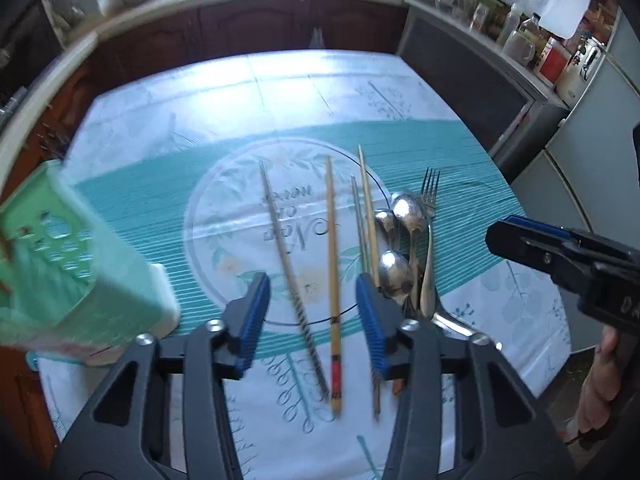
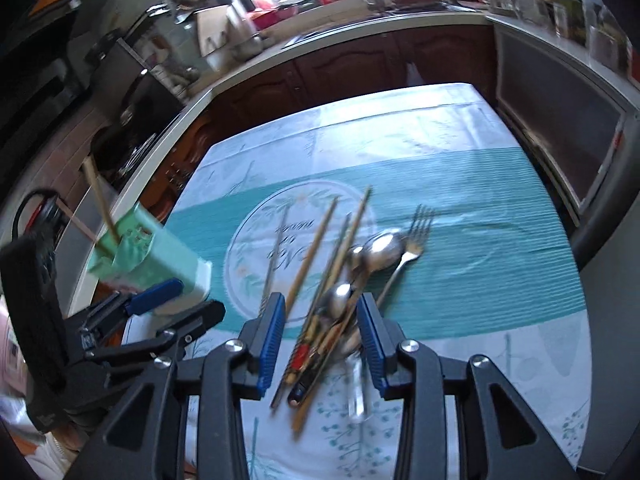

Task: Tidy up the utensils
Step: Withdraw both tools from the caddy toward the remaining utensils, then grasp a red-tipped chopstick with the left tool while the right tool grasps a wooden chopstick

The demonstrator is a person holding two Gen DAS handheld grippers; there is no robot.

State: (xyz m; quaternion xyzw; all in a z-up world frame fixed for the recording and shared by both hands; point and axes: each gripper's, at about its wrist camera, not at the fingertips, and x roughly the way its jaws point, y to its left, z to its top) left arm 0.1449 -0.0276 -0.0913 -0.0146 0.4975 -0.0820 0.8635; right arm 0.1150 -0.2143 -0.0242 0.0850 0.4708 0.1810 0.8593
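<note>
Both grippers tilt steeply down over the table [image 1: 480, 312], which is covered in a smooth teal-and-white cloth. The left gripper [image 1: 312, 312] hovers with its ribbed blue pads apart, grasping nothing; two slim chopsticks [image 1: 333, 280] lie on the cloth beneath the gap. The right gripper [image 2: 322, 340] likewise stands released above the utensil pile. Shiny metal spoons [image 2: 380, 250] and a fork [image 2: 416, 236] lie right of the chopsticks. A perforated green plastic holder [image 2: 140, 252], left of the chopsticks, has two sticks standing in it.

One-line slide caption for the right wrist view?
Right gripper, jaws open, hovers over chopsticks, spoons and fork; green holder at left.
</note>
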